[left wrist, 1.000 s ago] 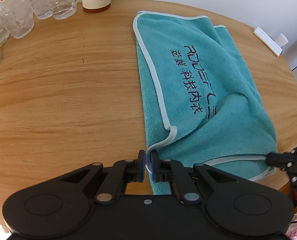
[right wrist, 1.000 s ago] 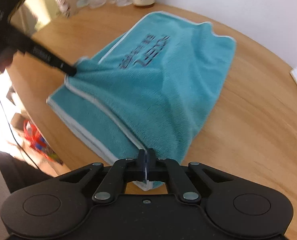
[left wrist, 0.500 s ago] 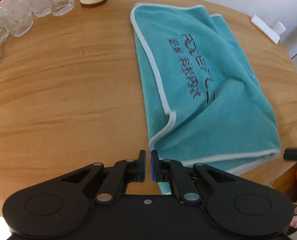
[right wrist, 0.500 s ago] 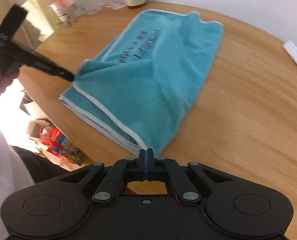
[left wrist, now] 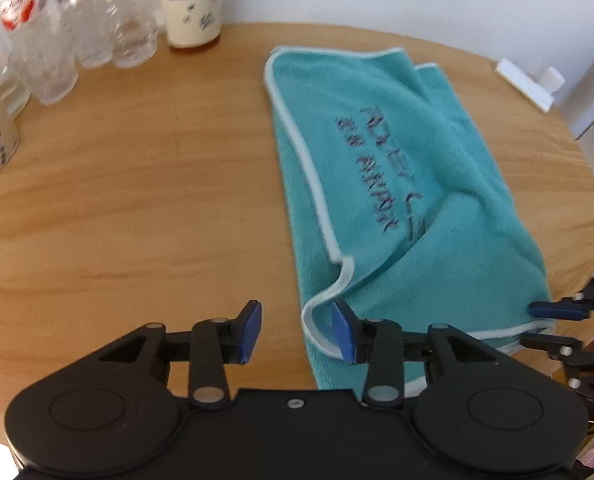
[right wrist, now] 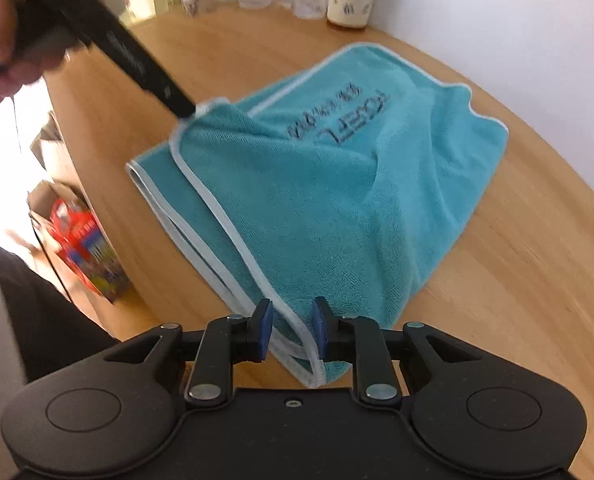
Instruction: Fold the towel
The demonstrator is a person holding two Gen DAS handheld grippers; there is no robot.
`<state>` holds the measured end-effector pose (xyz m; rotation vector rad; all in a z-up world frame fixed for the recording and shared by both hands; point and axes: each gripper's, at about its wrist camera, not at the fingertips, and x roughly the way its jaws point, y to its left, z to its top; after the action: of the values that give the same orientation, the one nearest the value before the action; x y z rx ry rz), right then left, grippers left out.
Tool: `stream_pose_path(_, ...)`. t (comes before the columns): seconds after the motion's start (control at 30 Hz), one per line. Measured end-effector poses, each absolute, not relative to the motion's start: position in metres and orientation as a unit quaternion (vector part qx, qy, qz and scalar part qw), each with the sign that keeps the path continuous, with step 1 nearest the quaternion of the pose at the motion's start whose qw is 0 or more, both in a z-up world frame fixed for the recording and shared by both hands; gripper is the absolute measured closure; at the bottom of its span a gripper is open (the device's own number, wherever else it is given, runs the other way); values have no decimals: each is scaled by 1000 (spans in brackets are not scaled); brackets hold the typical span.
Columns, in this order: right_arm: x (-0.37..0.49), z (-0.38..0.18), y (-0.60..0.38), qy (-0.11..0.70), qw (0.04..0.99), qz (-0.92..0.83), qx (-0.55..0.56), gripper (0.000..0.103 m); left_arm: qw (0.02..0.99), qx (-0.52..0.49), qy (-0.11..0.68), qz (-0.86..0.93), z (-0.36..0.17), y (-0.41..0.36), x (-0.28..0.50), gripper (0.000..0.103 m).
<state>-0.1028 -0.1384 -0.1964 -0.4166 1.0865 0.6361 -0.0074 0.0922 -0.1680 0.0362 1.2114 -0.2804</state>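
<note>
Teal towel [left wrist: 409, 200] lies folded near the table [left wrist: 137, 220] edge closest to the person, one short end reaching the rim, lettering facing up.

Change over the last second: both grippers were clamped on the near corners; half a second ago the left had let go and stood nearly closed. Now the left gripper [left wrist: 297, 330] has its jaws wide apart, the white-trimmed corner loop standing between them, loose. Right gripper [right wrist: 291, 328] has also parted; the trimmed edge runs between its blue pads [right wrist: 264, 330] but is not pinched.

Judgement: the fold just laid down has been released. Top layer looks rumpled and its near edge sits off the lower one; another fold or smoothing likely remains.

Bottles [left wrist: 77, 28] and a cup [left wrist: 193, 0] stand at the far edge, well apart.
</note>
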Motion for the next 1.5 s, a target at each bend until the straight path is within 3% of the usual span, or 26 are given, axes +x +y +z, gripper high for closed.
stream_pose_path(0.17,-99,-189,-143,504,792,295,-178,100,800,17,580,-152,-180,82,6,67)
stream_pose_path(0.23,-98,-187,-146,505,792,297,-171,100,787,8,593,-171,-187,77,7,92)
stream_pose_path(0.7,-101,-176,-169,510,795,306,-123,103,774,-24,601,-196,-173,80,1,96)
stream_pose_path(0.8,-105,-178,-162,499,792,321,-143,96,774,-16,602,-195,-173,77,1,96)
stream_pose_path(0.87,-107,-182,-155,497,786,328,-163,82,772,-18,606,-191,-174,77,2,96)
stream_pose_path(1.13,-110,-203,-136,483,770,322,-267,83,770,-8,610,-185,-176,79,4,96)
stream_pose_path(1.2,-112,-205,-131,475,762,329,-293,91,770,-10,611,-184,-177,82,5,96)
stream_pose_path(1.23,-112,-205,-131,478,762,328,-288,98,770,-11,611,-184,-177,82,5,96)
stream_pose_path(1.5,-92,-185,-164,506,789,313,-150,99,767,-8,612,-193,-178,85,4,96)
